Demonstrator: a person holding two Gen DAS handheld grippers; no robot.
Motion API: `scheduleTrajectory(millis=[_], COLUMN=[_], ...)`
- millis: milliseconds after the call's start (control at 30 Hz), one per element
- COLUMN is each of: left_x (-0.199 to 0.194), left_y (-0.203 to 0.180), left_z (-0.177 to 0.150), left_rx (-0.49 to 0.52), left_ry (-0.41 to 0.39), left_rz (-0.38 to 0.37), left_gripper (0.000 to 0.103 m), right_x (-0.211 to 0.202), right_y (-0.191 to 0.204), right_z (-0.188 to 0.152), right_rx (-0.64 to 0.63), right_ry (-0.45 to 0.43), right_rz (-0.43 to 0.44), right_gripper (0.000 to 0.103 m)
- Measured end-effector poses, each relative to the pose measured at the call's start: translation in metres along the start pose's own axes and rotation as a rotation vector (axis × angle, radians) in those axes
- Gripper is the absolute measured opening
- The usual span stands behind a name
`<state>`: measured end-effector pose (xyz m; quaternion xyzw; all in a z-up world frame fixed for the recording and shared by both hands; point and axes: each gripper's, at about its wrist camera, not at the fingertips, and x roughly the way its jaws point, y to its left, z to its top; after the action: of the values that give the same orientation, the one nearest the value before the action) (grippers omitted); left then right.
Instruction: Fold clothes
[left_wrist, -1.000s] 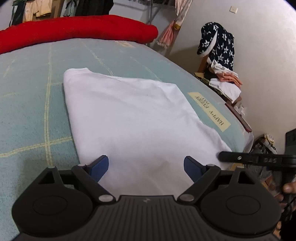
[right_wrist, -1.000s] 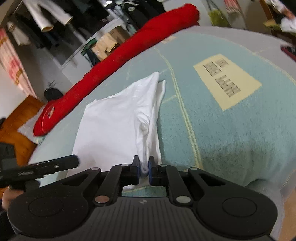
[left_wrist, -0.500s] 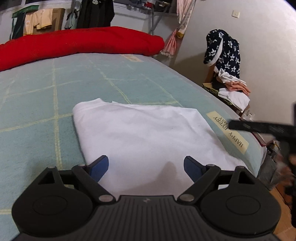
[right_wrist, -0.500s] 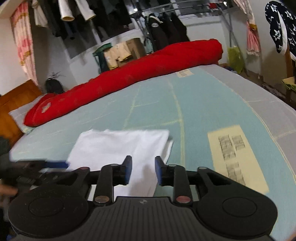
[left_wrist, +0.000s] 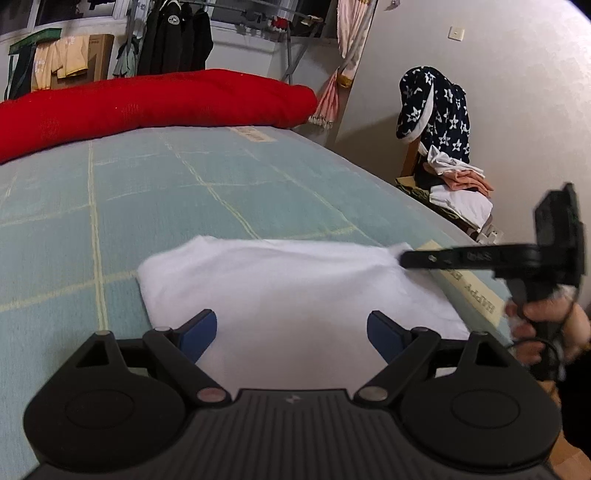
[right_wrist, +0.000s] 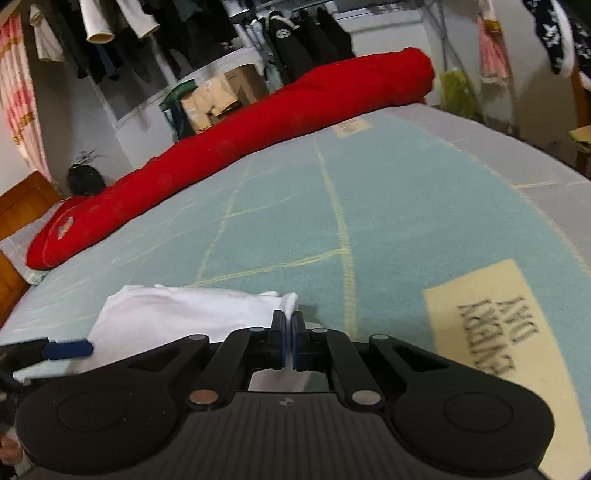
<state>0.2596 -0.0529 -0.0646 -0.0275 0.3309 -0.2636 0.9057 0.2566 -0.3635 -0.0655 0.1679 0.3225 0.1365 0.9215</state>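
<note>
From the right wrist we see our right claw (right_wrist: 288, 341) pinching a corner of the soft folded white cotton garment (right_wrist: 177, 314), while the left view alone shows our left claw (left_wrist: 291, 332) spread above its smooth rectangle on the teal woven bed cover (left_wrist: 147, 192).

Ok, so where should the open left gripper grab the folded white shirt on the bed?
Probably the near edge of the folded white shirt, approached low from the bed's near side: it lies flat between the open left gripper's pads. The right gripper looks closed at the far corner.
</note>
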Motion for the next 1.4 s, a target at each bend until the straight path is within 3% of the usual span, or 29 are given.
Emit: scheduleTrajectory(millis=[300, 400, 500, 633, 767, 867, 1000, 1167, 1267, 1400], left_x=[0.057, 0.051, 0.019, -0.018, -0.031, -0.032, -0.054, -0.066, -0.062, -0.081], left_y=[0.014, 0.018, 0.015, 0.001, -0.008, -0.011, -0.021, -0.034, -0.036, -0.038], left_z=[0.027, 0.036, 0.032, 0.004, -0.034, -0.056, -0.059, -0.066, -0.081, -0.094], left_rx=[0.054, 0.038, 0.040, 0.000, -0.128, -0.168, -0.198, -0.201, -0.228, -0.257], left_ry=[0.019, 0.008, -0.036, 0.001, 0.053, 0.075, 0.058, 0.056, 0.132, 0.103], left_rz=[0.036, 0.042, 0.038, -0.003, -0.146, -0.122, -0.095, -0.139, -0.098, -0.106], left_gripper=[0.088, 0.088, 0.088, 0.088, 0.089, 0.089, 0.088, 0.090, 0.089, 0.089], right_x=[-0.005, -0.016, -0.026, -0.042, -0.053, -0.051, -0.064, -0.087, -0.090, -0.108], right_y=[0.002, 0.006, 0.010, 0.027, 0.051, 0.061, 0.065, 0.081, 0.079, 0.073], right_z=[-0.003, -0.005, -0.006, -0.012, -0.028, -0.048, -0.066, -0.075, -0.081, -0.084], right_rx=[0.008, -0.007, -0.023, -0.067, -0.139, -0.173, -0.195, -0.204, -0.211, -0.195], right_ry=[-0.004, -0.020, -0.035, -0.028, 0.025, 0.076, 0.087, 0.076, 0.096, 0.073], right_rz=[-0.029, -0.049, -0.069, -0.024, 0.062, 0.049, -0.021, 0.033, -0.043, -0.120], right_gripper=[0.008, 0.014, 0.021, 0.035, 0.049, 0.050, 0.050, 0.059, 0.059, 0.059])
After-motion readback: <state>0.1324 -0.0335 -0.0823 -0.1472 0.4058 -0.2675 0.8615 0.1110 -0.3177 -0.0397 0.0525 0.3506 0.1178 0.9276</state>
